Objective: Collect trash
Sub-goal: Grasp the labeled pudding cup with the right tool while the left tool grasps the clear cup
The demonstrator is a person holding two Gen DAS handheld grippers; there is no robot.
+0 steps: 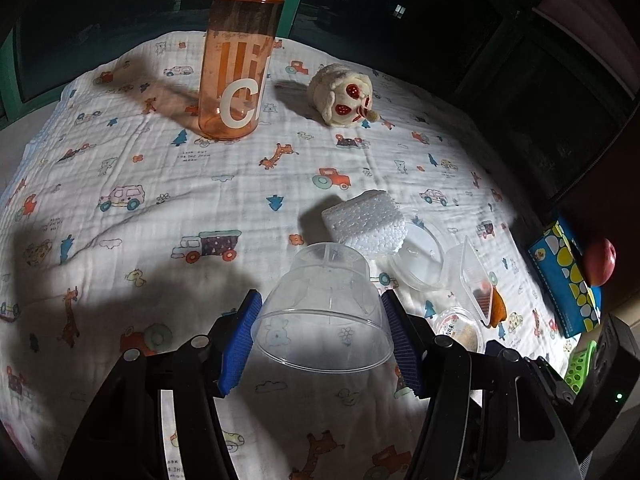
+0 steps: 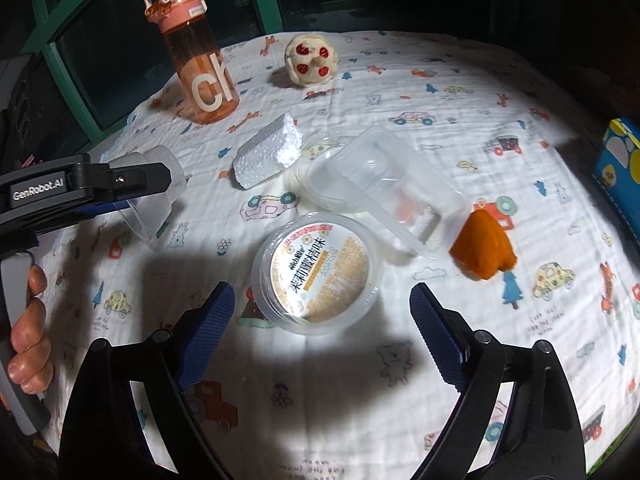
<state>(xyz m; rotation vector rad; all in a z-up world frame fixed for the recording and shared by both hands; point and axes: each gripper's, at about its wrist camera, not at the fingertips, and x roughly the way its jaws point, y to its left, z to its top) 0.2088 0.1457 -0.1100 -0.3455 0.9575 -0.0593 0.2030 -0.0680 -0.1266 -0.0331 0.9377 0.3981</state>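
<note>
Holding a clear cup (image 1: 324, 312) in the left gripper (image 1: 320, 336), the wide-open right gripper (image 2: 322, 320) should centre over the tub (image 2: 316, 272) before squeezing.

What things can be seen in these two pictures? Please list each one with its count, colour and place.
clear plastic cup: 1, transparent, on its side between the left gripper's pads
foam block: 1, white, mid-cloth, beside the clear lid
clear lid: 1, transparent, next to the foam block
clamshell box: 1, transparent, open, right of centre
labelled tub: 1, clear with orange-white label, just ahead of the right gripper
orange piece: 1, orange, beside the clamshell box
water bottle: 1, orange, upright at the far side
plush toy: 1, cream with red spots, far side
tissue box: 1, blue patterned, right edge
printed cloth: 1, white, under everything
left gripper: 1, black, blue pads
right gripper: 1, black, open
</note>
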